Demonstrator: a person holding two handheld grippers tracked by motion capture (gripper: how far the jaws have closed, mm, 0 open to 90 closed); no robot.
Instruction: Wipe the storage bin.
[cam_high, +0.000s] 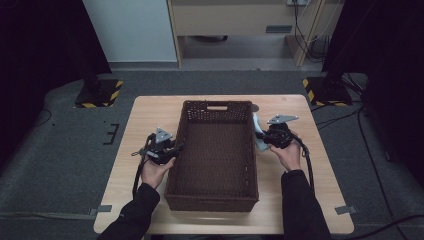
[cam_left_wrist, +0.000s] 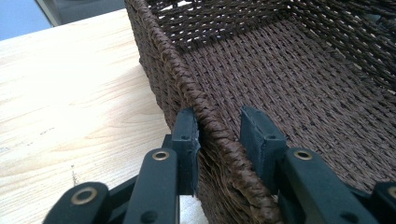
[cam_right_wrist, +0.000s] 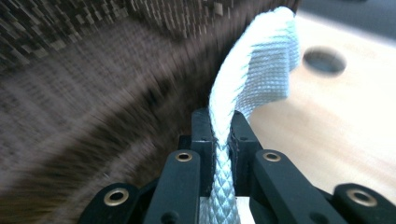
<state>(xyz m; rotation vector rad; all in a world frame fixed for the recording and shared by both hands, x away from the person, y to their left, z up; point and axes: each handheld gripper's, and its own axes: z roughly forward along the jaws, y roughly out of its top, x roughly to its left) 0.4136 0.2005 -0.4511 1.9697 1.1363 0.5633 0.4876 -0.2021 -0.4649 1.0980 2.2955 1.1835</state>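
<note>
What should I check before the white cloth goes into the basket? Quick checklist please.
1. Right gripper shut on the white cloth: ok, jaws pinch it.
2. Left gripper steadying the basket: not ok, jaws straddle the left rim, one pad touching, the other apart.
3. Basket floor free for the cloth: ok, nothing in it.
4. Cloth clear of the basket's right wall: cannot tell, it hangs close beside it and the right gripper view is blurred.
5. Basket fully on the table: ok.
</note>
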